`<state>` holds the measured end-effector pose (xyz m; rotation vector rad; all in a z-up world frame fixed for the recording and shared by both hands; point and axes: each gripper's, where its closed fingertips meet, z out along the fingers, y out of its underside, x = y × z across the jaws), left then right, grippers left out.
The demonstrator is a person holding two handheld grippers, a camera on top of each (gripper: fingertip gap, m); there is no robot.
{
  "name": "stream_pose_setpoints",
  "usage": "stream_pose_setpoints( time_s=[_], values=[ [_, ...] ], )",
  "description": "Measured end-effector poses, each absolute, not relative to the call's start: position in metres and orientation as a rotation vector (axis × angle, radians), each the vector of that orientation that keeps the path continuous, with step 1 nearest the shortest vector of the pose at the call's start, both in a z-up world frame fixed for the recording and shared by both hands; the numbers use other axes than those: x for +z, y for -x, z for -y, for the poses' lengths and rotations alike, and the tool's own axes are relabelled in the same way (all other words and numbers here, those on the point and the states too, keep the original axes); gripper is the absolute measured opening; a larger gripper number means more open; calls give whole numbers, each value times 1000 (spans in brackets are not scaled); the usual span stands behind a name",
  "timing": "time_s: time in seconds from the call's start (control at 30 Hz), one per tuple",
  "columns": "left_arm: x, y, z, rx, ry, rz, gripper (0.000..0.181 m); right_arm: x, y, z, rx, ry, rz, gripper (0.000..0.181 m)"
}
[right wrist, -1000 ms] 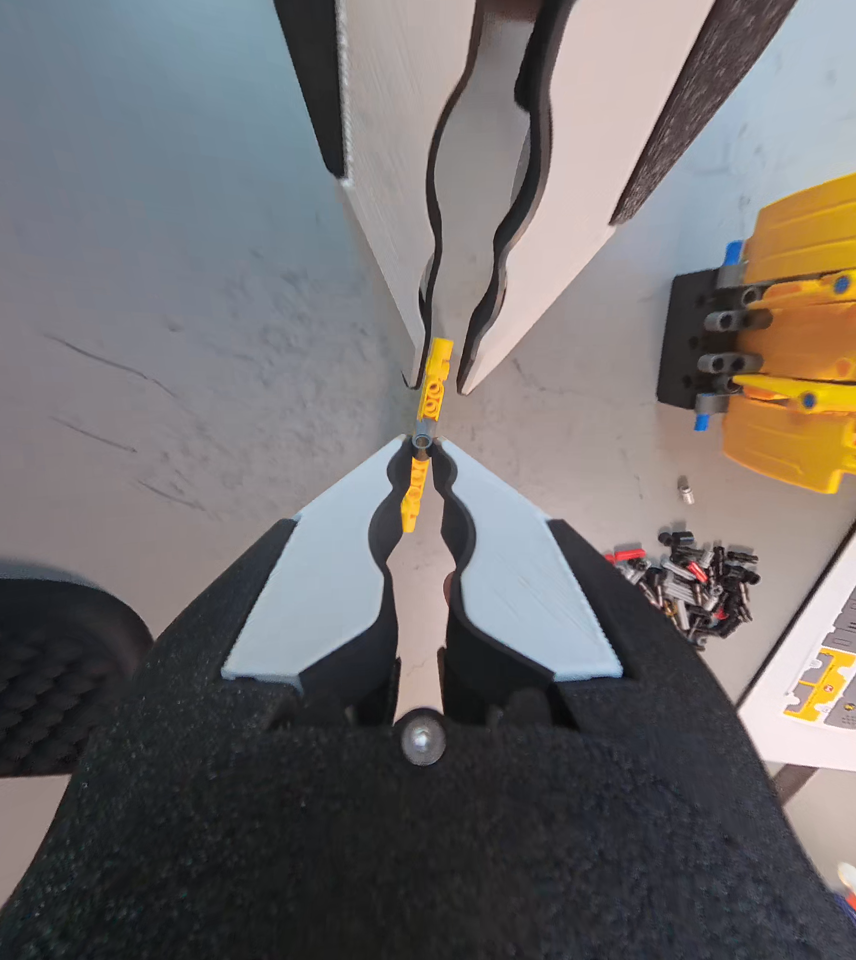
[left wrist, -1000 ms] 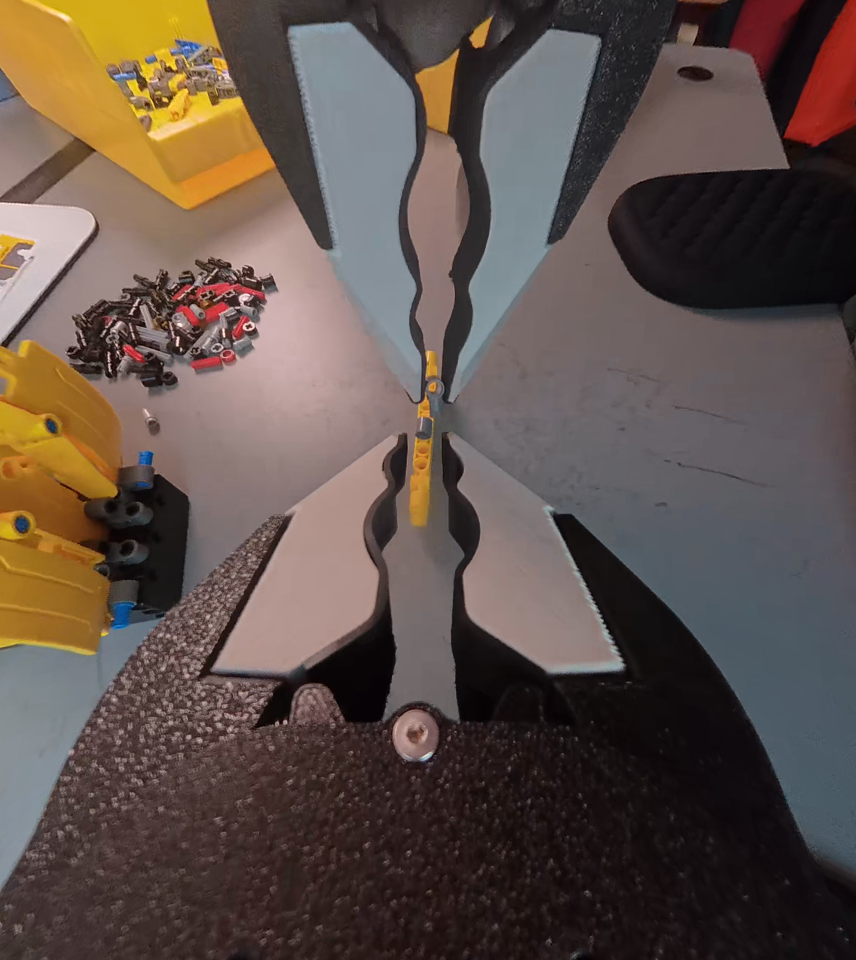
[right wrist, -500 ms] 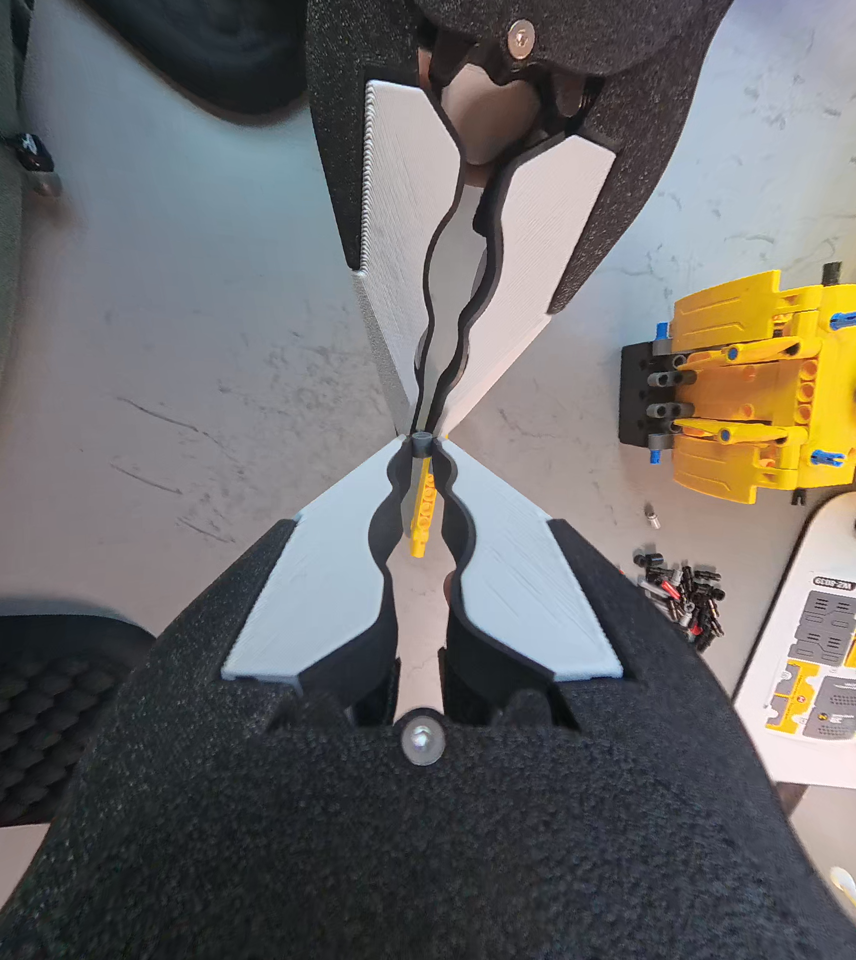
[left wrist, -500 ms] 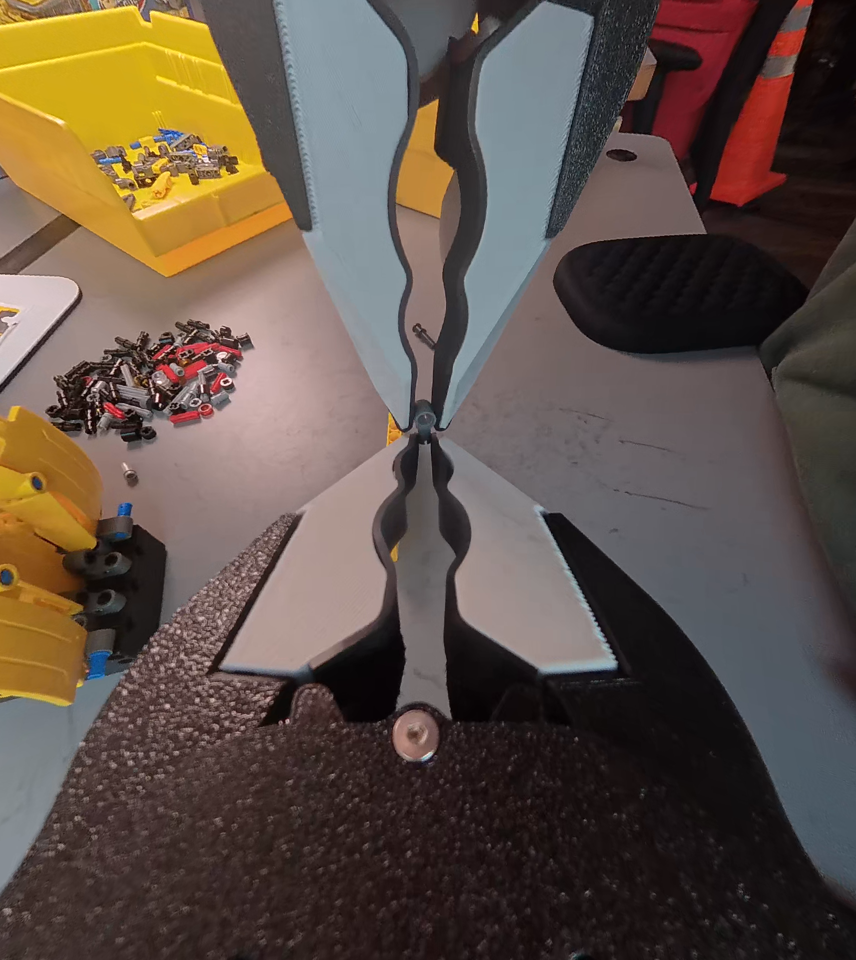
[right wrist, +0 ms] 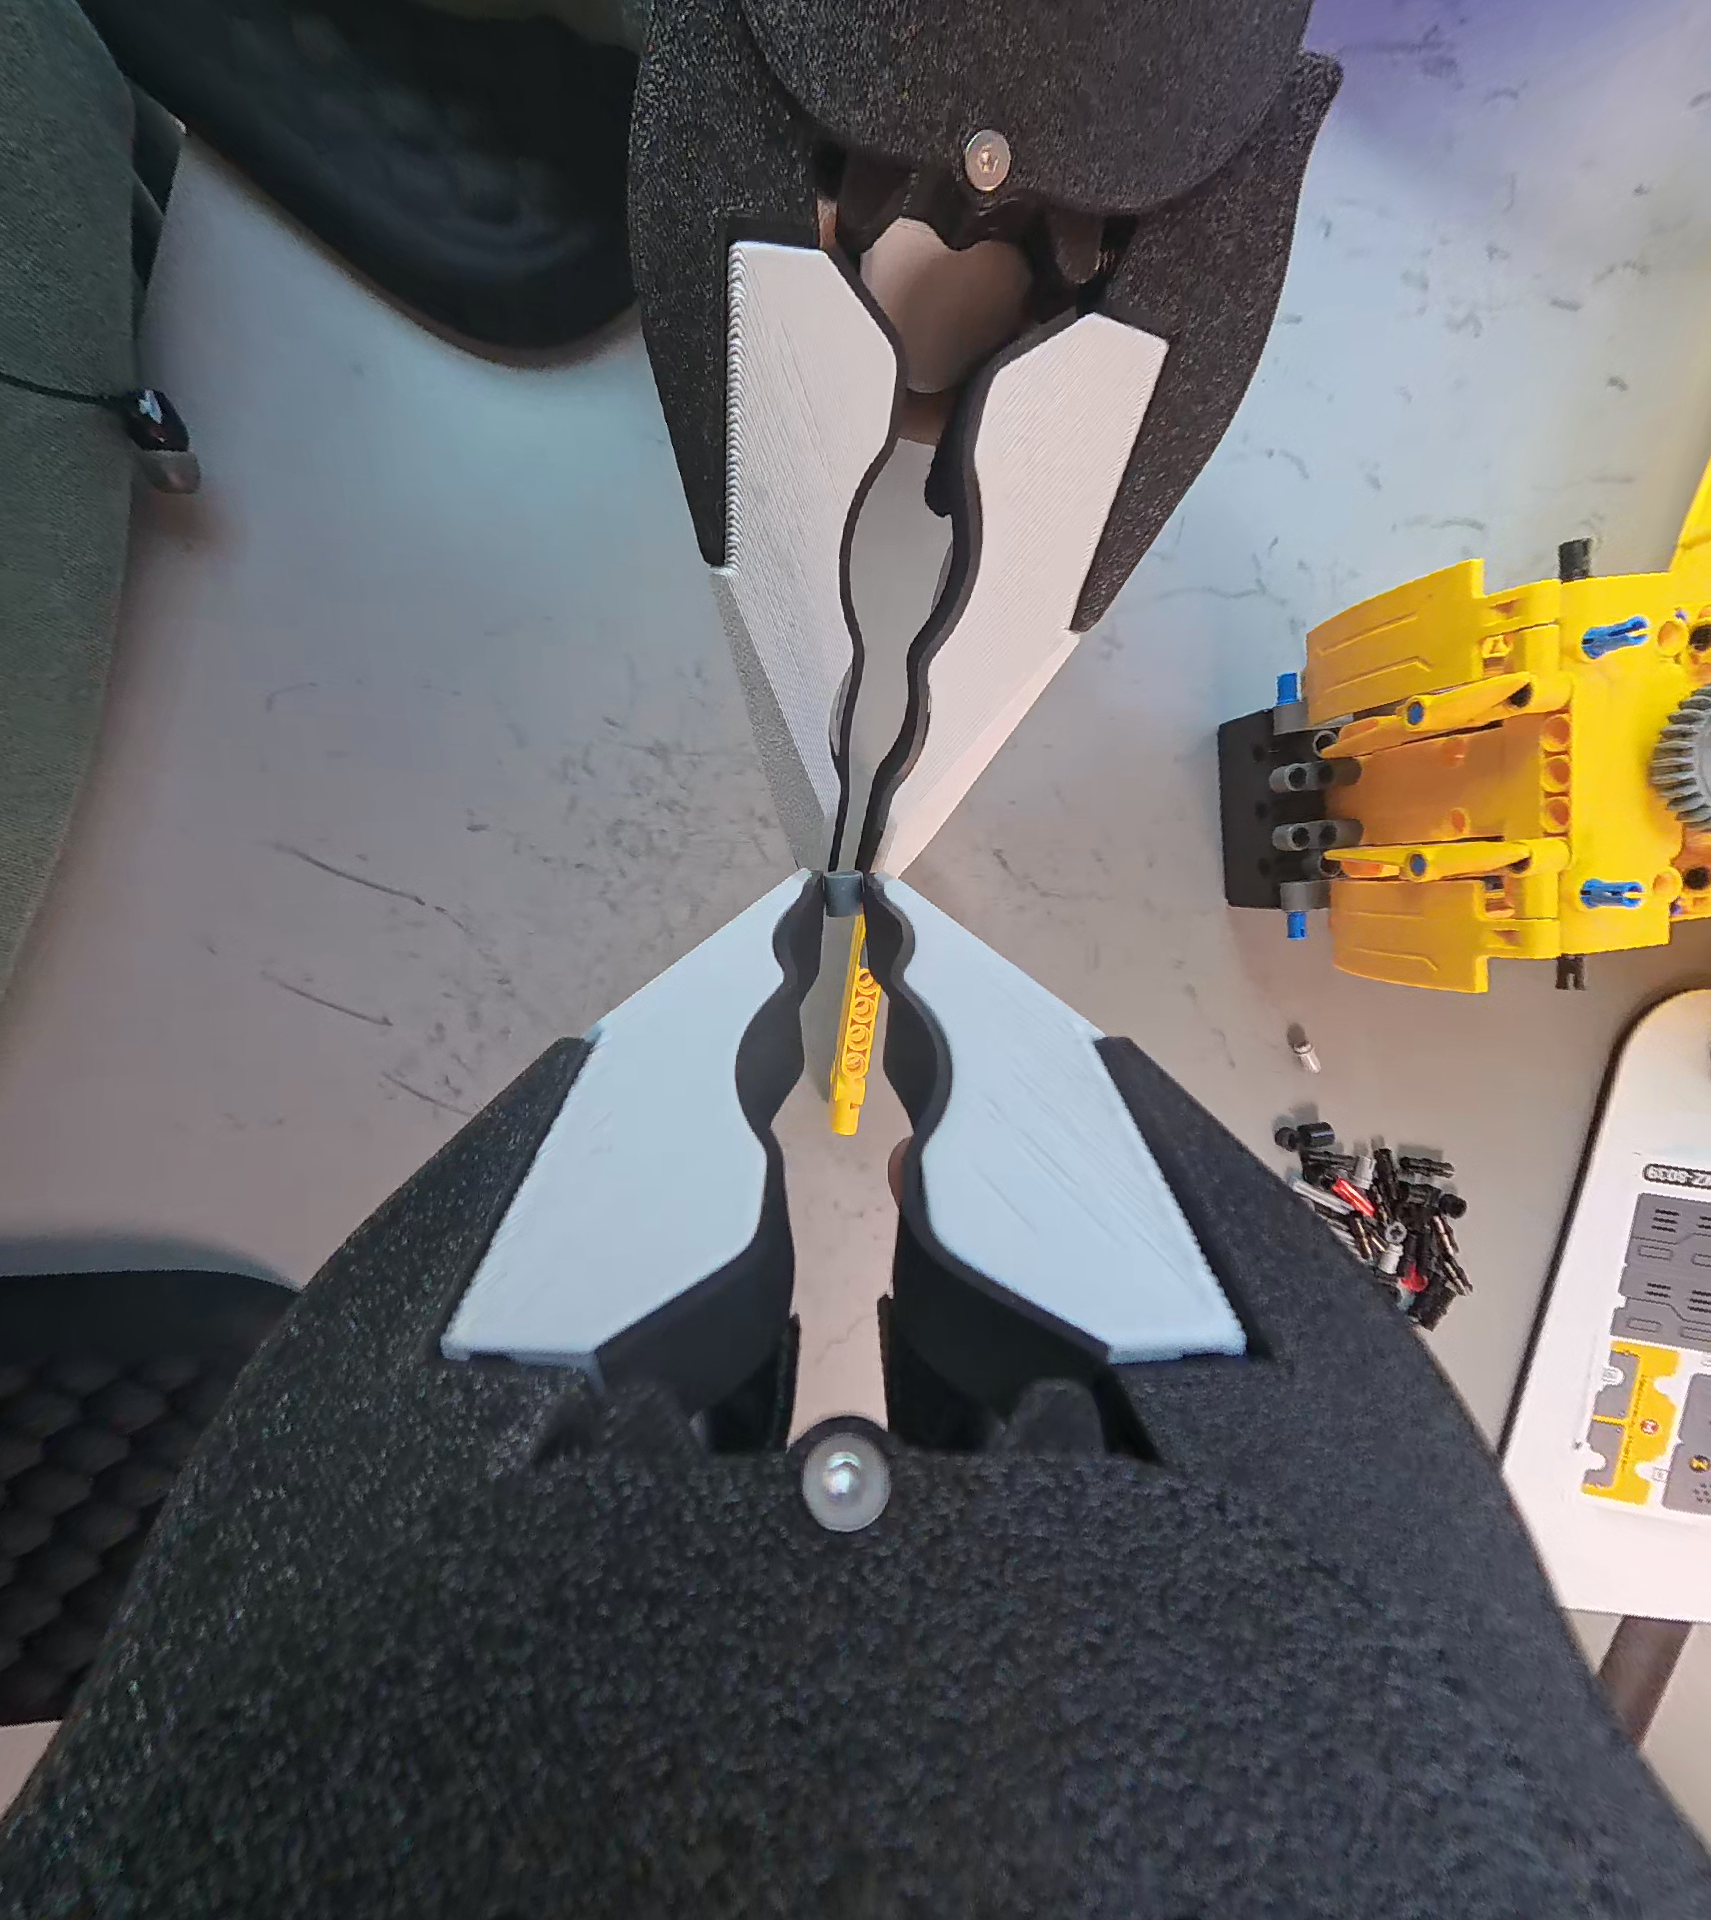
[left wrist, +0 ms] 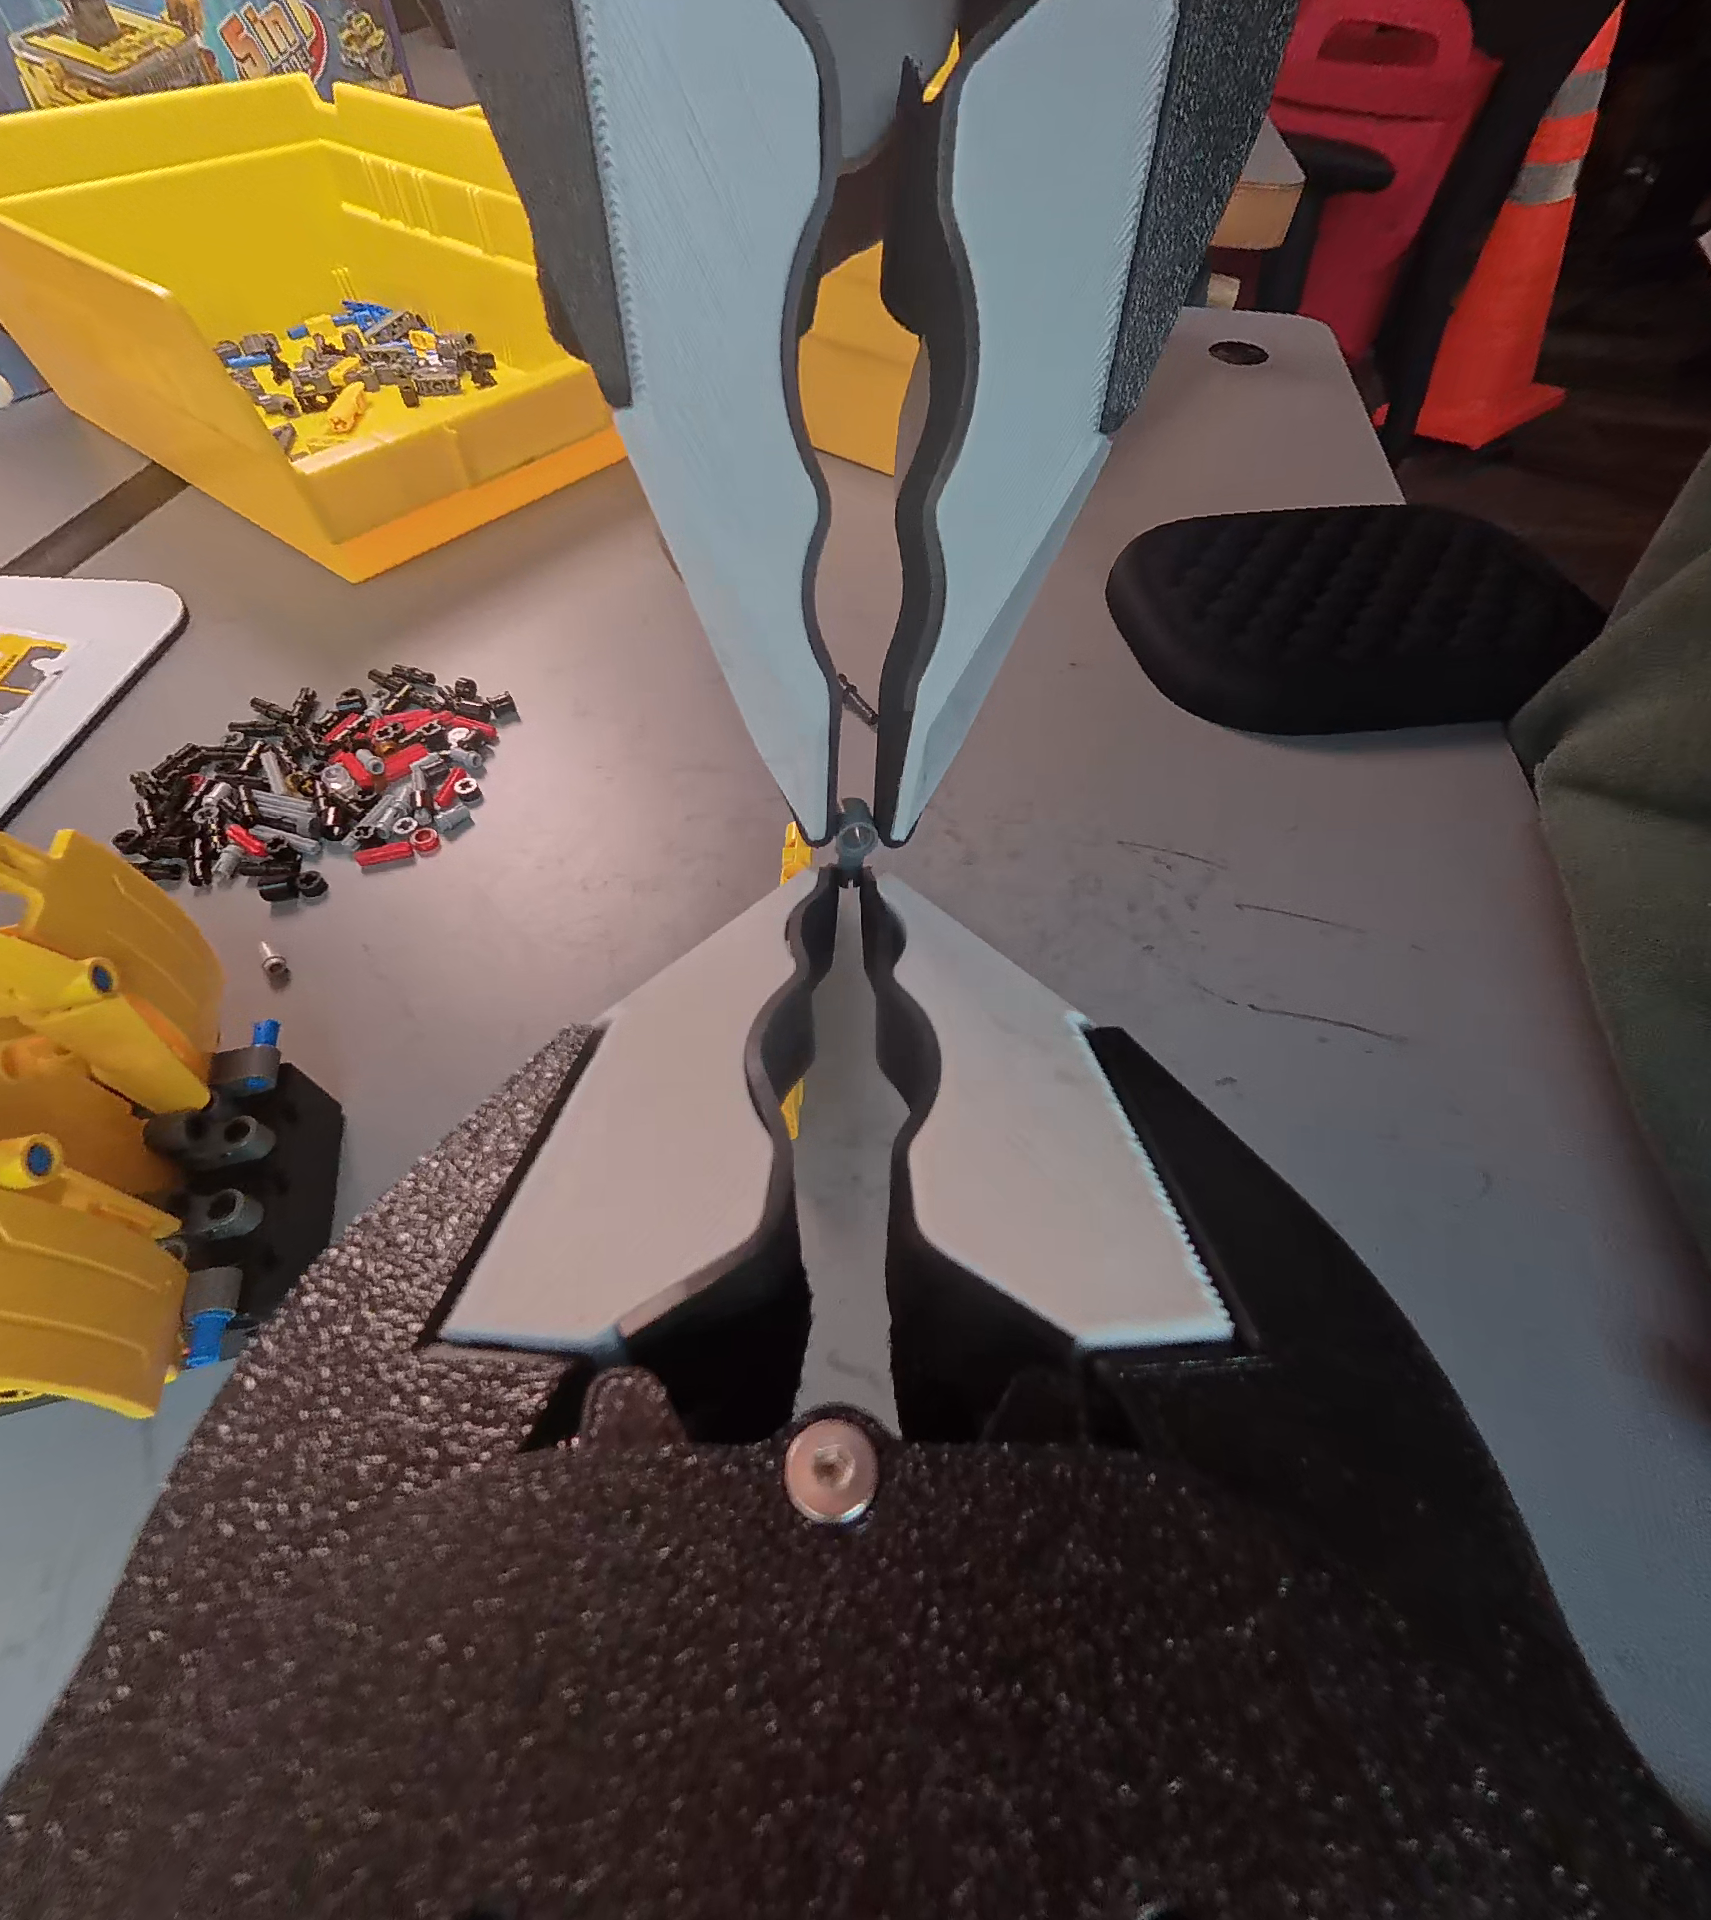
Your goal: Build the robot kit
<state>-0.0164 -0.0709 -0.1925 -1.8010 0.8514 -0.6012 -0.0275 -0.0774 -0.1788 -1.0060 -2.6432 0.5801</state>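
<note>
Beam (right wrist: 853, 1023), yellow with grey pin (right wrist: 843, 896), grasped by right tool (right wrist: 843, 881); left tool (left wrist: 846, 881) clenched, tips meeting the pin above surface (left wrist: 1194, 935).

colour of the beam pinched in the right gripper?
Yellow; the beam shows best in the right wrist view.

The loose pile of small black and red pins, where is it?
In the left wrist view, the pin pile lies on the grey table, left of the grippers, between the yellow bin and the yellow model.
</note>
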Motion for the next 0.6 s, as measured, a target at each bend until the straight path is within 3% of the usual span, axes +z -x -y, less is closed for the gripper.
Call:
stream_pose_setpoints(
  time_s=[0.6],
  values=[
    [-191,16,70,-606,1792,-842,3,-179,26,76,558,996,2654,7]
  ],
)
